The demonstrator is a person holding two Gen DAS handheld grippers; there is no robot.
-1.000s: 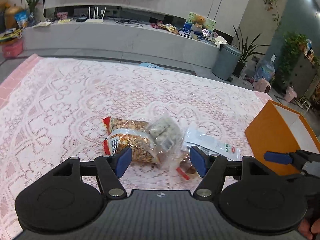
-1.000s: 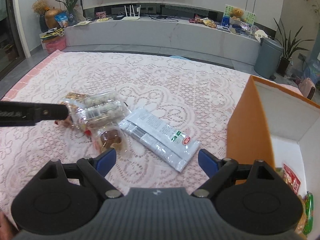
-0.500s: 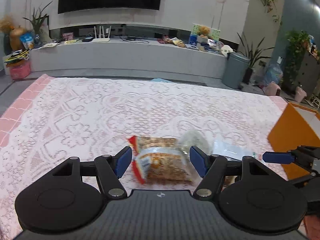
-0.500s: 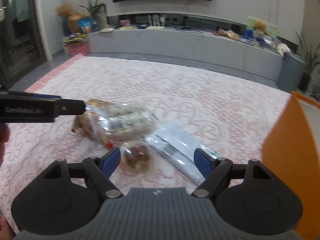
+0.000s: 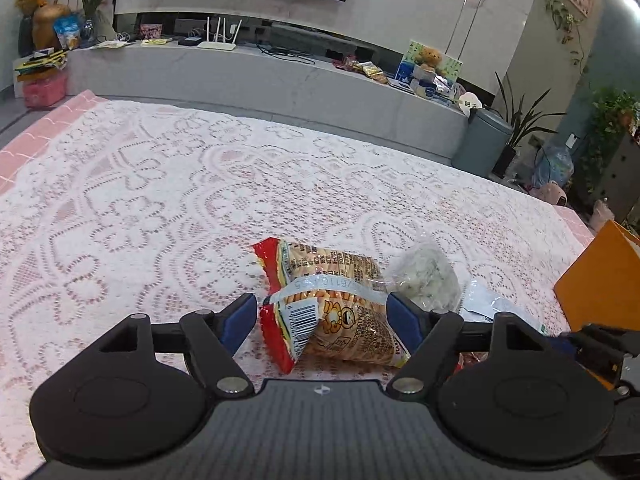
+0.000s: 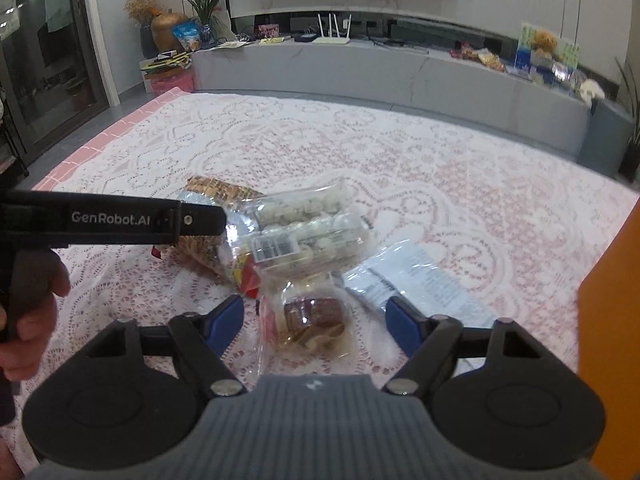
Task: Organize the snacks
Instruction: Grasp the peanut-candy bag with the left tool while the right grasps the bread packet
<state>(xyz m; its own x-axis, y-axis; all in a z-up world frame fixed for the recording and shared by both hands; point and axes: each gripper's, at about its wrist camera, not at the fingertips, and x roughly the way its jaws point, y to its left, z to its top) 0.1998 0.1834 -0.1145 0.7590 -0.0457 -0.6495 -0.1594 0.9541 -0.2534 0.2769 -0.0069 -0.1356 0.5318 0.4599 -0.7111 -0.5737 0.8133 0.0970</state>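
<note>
**Two claws over the snack pile**

The left claw point(image 5: 322, 318) is opening, and the red and yellow snack bag point(image 5: 336, 308) sits between its blue fingers point(image 5: 239, 317). They do not squeeze it. The right claw point(image 6: 316, 320) is closing around a small clear pack with a brown treat point(image 6: 314, 320), not pinching it. The clear tub of white sweets point(image 6: 308, 228) lies just behind, the flat white packet point(image 6: 416, 280) to its right. All lie on the lace-covered desk point(image 5: 160, 208). The orange box point(image 5: 600, 284) stands at the right edge.

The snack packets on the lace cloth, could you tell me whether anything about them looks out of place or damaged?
Nothing looks torn or spilled. They are simply heaped: the clear tray pack leans on the orange-red packet, with the brown pastry wrapper and white sachet beside them.
</note>
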